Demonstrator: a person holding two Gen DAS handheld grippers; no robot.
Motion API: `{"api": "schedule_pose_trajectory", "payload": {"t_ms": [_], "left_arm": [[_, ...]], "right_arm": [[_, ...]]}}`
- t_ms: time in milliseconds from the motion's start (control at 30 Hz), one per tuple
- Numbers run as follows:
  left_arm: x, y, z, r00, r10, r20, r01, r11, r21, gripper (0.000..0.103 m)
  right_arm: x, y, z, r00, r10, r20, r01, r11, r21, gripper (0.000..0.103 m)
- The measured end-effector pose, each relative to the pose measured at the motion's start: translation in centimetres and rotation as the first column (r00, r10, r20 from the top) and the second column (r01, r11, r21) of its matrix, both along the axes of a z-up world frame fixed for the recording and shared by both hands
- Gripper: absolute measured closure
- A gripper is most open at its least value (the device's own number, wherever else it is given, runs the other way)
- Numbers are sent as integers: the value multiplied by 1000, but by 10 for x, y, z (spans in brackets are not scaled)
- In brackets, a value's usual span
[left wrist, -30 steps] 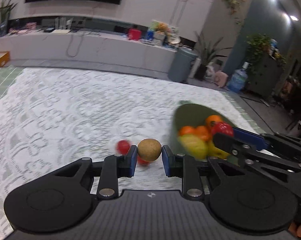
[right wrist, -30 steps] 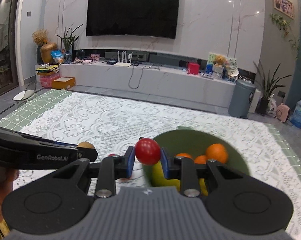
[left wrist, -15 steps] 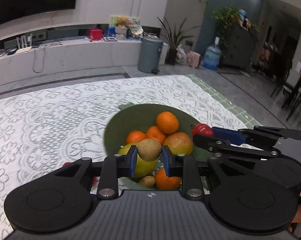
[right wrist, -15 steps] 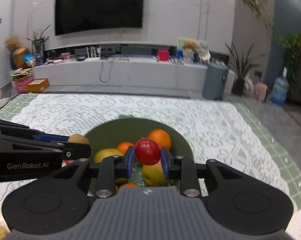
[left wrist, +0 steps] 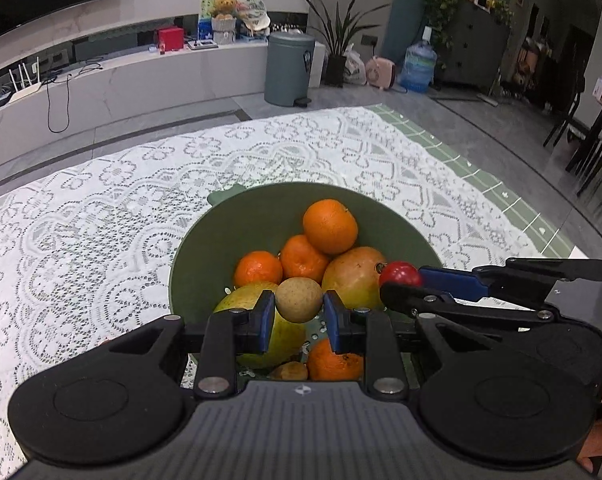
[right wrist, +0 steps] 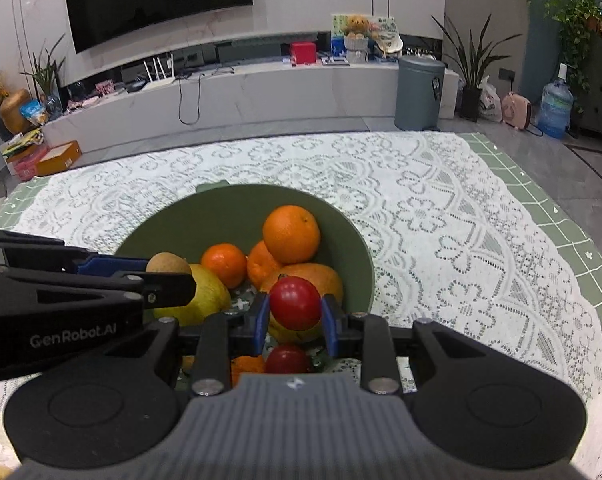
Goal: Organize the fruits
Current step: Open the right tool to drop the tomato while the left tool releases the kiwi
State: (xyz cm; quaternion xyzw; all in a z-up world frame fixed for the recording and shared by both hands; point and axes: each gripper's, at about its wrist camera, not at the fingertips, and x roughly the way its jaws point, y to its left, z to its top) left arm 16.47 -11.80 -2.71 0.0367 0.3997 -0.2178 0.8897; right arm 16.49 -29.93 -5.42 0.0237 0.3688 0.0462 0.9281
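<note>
Left gripper clamped on small brown fruit, right gripper on red tomato, both poised above green bowl. Delivery step; next, presumably release inside.

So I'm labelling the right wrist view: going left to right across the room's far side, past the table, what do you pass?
Orange box → white router → red box → teddy bear → grey bin → pink bag → water jug.
</note>
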Motion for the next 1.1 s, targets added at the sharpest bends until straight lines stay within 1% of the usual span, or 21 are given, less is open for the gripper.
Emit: {"api": "schedule_pose_trajectory", "payload": {"t_ms": [167, 333, 567, 733, 833, 900, 967, 1033, 1100], "left_arm": [[6, -2, -7, 1000, 4, -24, -4, 1000, 15, 74], [9, -3, -11, 999, -1, -43, 3, 1000, 27, 74], [8, -3, -12, 999, -12, -34, 14, 999, 45, 74], [9, -1, -13, 999, -1, -33, 2, 1000, 31, 72], [9, 2, -13, 999, 3, -39, -3, 1000, 13, 68], [10, 4, -12, 999, 10, -50, -10, 1000, -4, 63], [9, 7, -12, 999, 18, -51, -19, 1000, -18, 61], [7, 9, -11, 999, 27, -46, -29, 999, -28, 61], [5, 12, -10, 998, 38, -42, -40, 998, -42, 58]], "right_arm": [[9, 0, -7, 999, -14, -45, 14, 1000, 0, 79], [8, 0, -6, 999, -13, -45, 13, 1000, 8, 78], [10, -1, -6, 998, -11, -55, 11, 1000, 7, 76], [9, 0, -6, 998, -3, -59, 3, 1000, 7, 77], [9, -2, -7, 998, -5, -58, 6, 1000, 12, 77], [8, -4, -6, 998, -11, -57, 13, 1000, 23, 77], [7, -5, -6, 998, -16, -54, 18, 999, 34, 76], [6, -6, -5, 999, -17, -51, 19, 999, 40, 72], [6, -6, -4, 999, -16, -47, 18, 999, 43, 69]]}}
